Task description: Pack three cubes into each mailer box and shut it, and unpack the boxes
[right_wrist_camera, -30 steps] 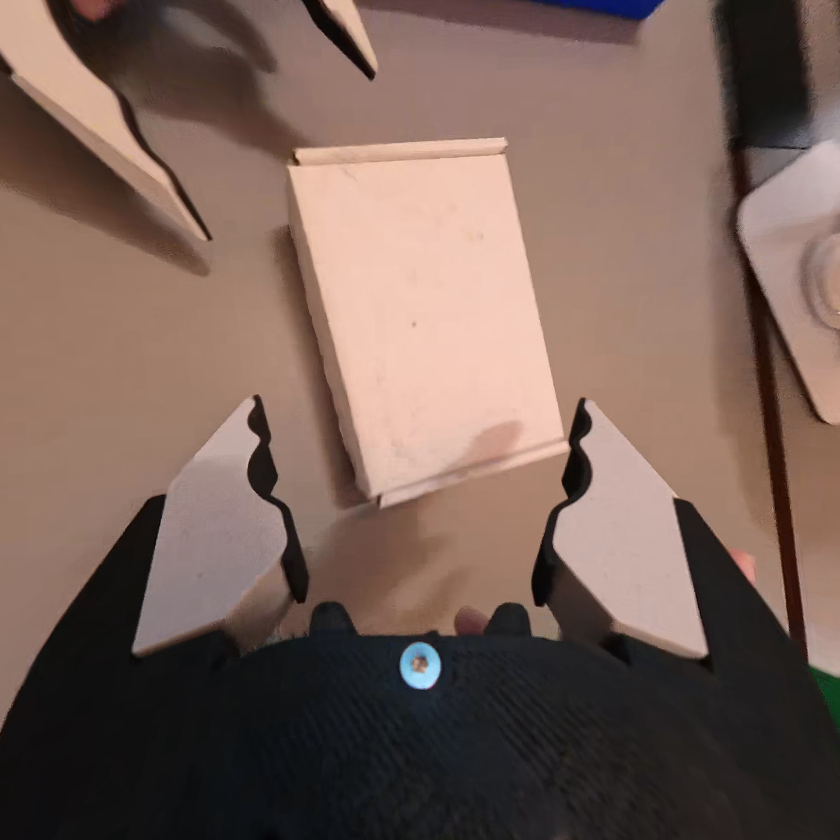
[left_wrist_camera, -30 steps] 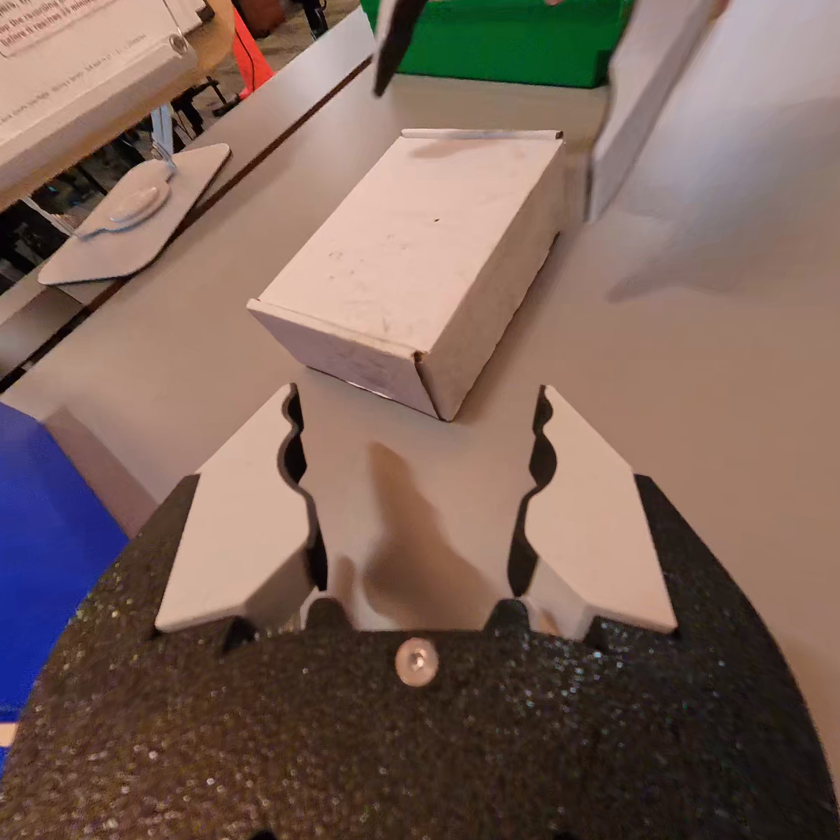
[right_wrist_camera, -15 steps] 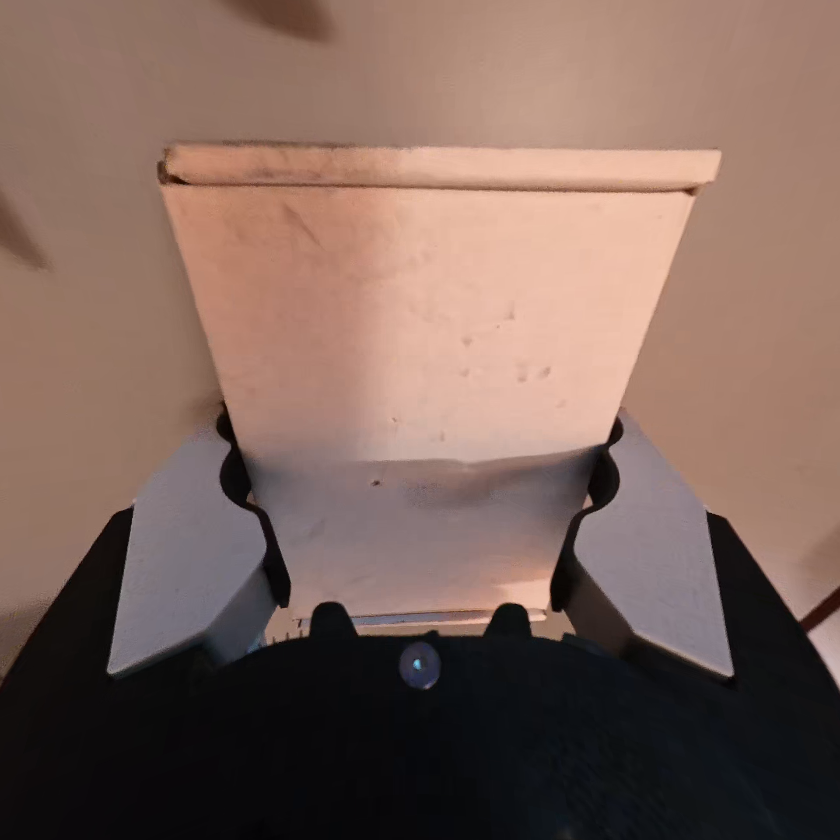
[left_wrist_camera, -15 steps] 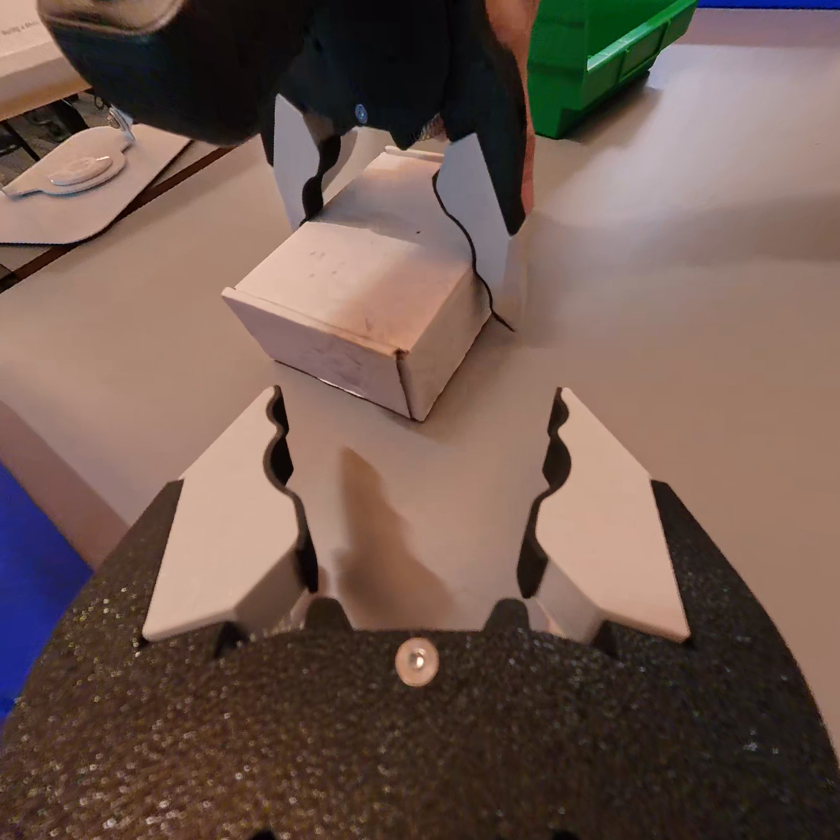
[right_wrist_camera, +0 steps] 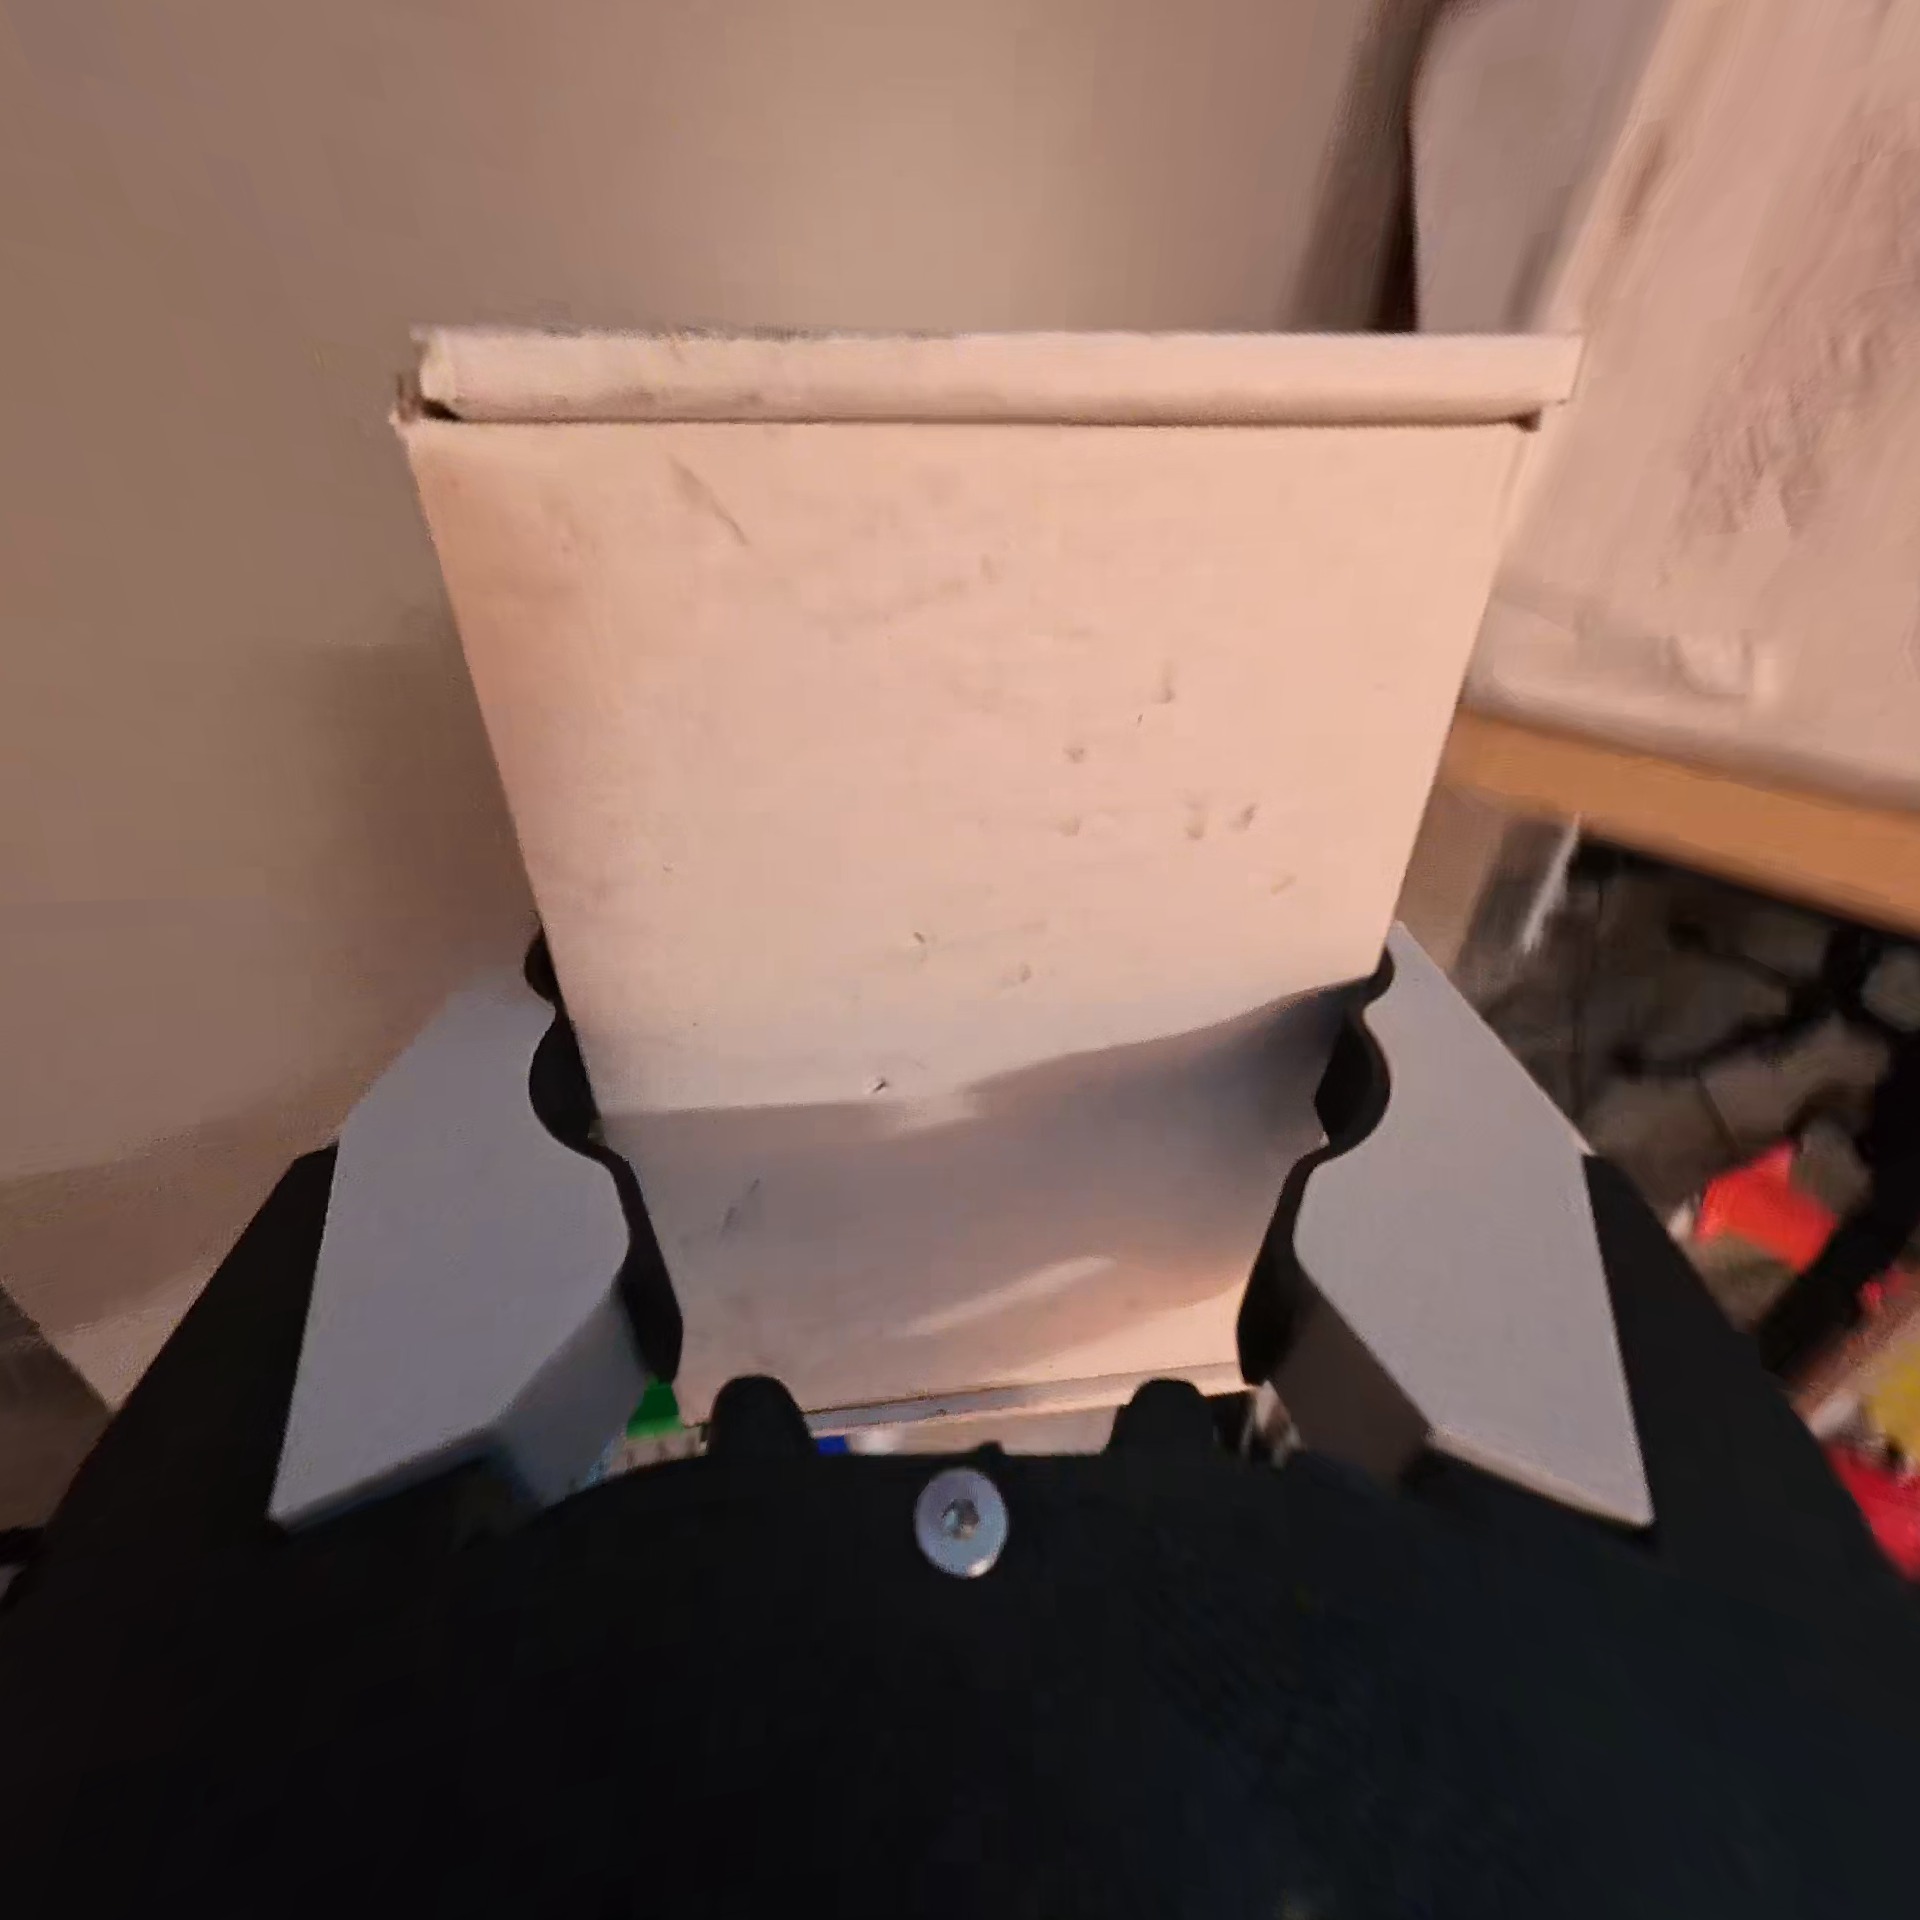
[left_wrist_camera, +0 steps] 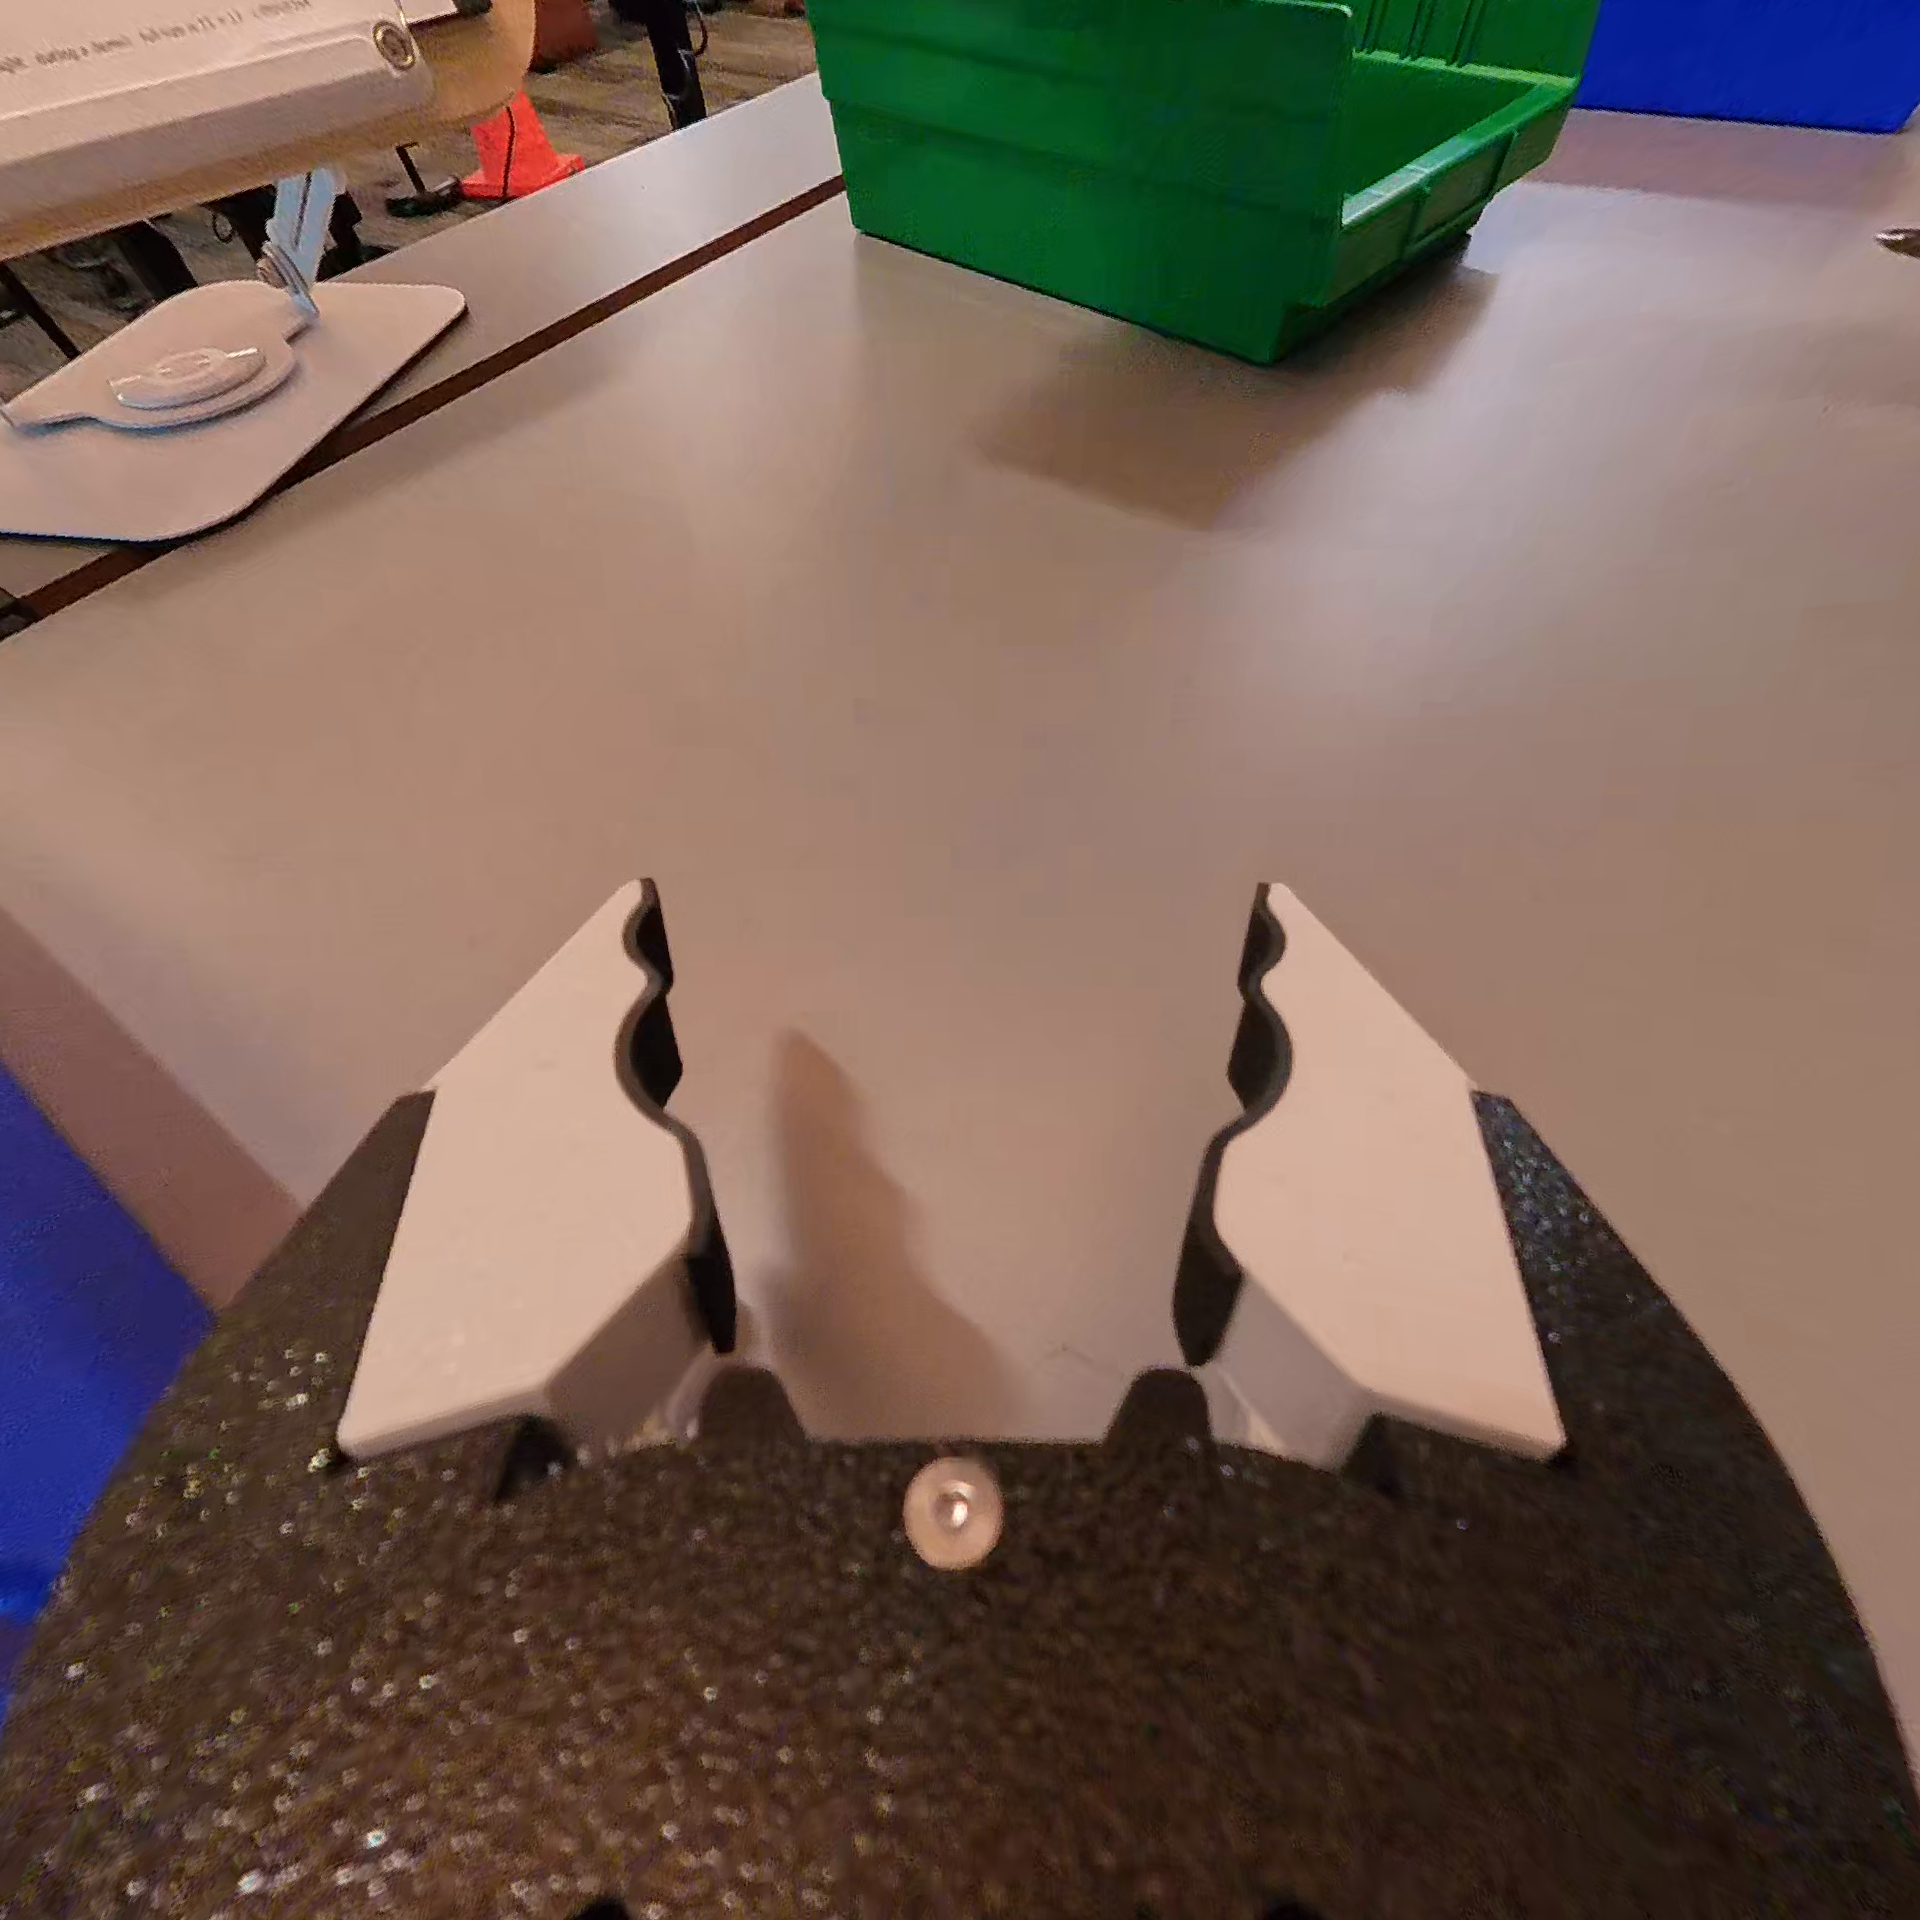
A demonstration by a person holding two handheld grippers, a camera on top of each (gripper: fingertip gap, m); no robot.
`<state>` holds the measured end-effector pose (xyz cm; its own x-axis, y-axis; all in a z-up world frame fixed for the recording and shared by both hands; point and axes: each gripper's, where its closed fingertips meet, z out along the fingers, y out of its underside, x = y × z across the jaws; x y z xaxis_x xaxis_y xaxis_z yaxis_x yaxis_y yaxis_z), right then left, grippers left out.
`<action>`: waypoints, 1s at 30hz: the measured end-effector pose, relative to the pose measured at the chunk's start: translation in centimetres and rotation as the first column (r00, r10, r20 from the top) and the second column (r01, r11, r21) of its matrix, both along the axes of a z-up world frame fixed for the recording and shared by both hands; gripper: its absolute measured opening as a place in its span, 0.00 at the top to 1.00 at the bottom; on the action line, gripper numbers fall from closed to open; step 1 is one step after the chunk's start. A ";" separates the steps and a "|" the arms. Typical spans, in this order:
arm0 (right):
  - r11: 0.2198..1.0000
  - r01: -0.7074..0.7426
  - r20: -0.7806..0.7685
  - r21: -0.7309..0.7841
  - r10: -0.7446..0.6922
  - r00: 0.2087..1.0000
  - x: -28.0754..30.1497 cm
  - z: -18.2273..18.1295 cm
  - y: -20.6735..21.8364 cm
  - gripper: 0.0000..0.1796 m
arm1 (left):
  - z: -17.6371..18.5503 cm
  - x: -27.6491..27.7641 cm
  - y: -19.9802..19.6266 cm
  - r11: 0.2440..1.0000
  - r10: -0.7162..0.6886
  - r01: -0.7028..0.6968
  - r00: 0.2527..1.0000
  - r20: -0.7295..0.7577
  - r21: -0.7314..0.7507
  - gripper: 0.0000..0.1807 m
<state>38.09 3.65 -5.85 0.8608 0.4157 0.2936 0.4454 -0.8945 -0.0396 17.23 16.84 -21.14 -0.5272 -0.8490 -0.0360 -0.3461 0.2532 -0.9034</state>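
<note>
Tabletop [left_wrist_camera: 935, 644]: plain grey-brown surface.
Far side: green bin [left_wrist_camera: 1174, 156] resting on it.
Left, neighbouring surface: white stand base [left_wrist_camera: 208, 416].

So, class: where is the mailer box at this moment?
In the right wrist view, the mailer box sits shut between the fingers of the right gripper, which clamp its sides. It does not appear in the left wrist view.

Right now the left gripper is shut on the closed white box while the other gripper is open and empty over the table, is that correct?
Not quite: the right gripper grips the closed white box, as its wrist view shows. The left gripper is open and empty over the table.
</note>
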 end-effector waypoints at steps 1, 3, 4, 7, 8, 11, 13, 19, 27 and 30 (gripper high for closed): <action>0.999 0.045 0.021 -0.018 -0.045 0.999 2.0 1.0 -2.2 0.20 | -0.1 0.0 0.0 1.000 -0.002 0.002 1.000 -0.003 0.002 0.41; 0.993 0.097 0.038 -0.062 -0.095 0.995 5.6 1.5 -6.6 0.20 | -0.2 0.0 -0.1 1.000 -0.003 0.003 1.000 -0.008 0.006 0.41; 0.988 0.136 0.052 -0.076 -0.133 0.990 7.5 1.2 -8.8 0.20 | -0.2 0.0 -0.1 1.000 -0.004 0.004 1.000 -0.008 0.006 0.41; 0.970 0.229 0.033 -0.085 -0.227 0.973 11.6 -2.3 -13.7 0.20 | 0.0 0.0 0.0 1.000 -0.001 0.001 1.000 -0.003 -0.003 0.41; 0.966 0.243 0.015 -0.084 -0.243 0.970 12.5 -3.9 -14.8 0.20 | 0.0 0.0 0.0 1.000 0.001 -0.001 1.000 -0.002 -0.008 0.42; 0.952 0.292 -0.033 -0.097 -0.296 0.955 14.2 -8.4 -16.7 0.21 | 0.1 0.1 0.1 1.000 0.005 -0.005 1.000 -0.001 -0.012 0.42; 0.941 0.321 -0.040 -0.111 -0.327 0.944 15.3 -11.0 -17.2 0.21 | -0.1 0.0 0.0 1.000 -0.001 0.001 1.000 -0.007 -0.008 0.42; 0.953 0.280 -0.068 -0.115 -0.289 0.955 17.6 -16.0 -16.8 0.21 | -0.2 0.1 0.0 0.999 -0.008 0.007 0.999 -0.034 -0.034 0.43; 0.941 0.217 -0.040 -0.261 -0.235 0.971 18.8 -19.6 -18.6 0.21 | 0.1 0.2 0.2 0.994 -0.019 0.014 0.998 -0.052 -0.106 0.44; 0.919 0.283 -0.009 -0.273 -0.296 0.955 19.1 -19.5 -19.0 0.21 | 0.1 0.1 0.1 0.993 -0.030 0.023 0.998 -0.056 -0.116 0.44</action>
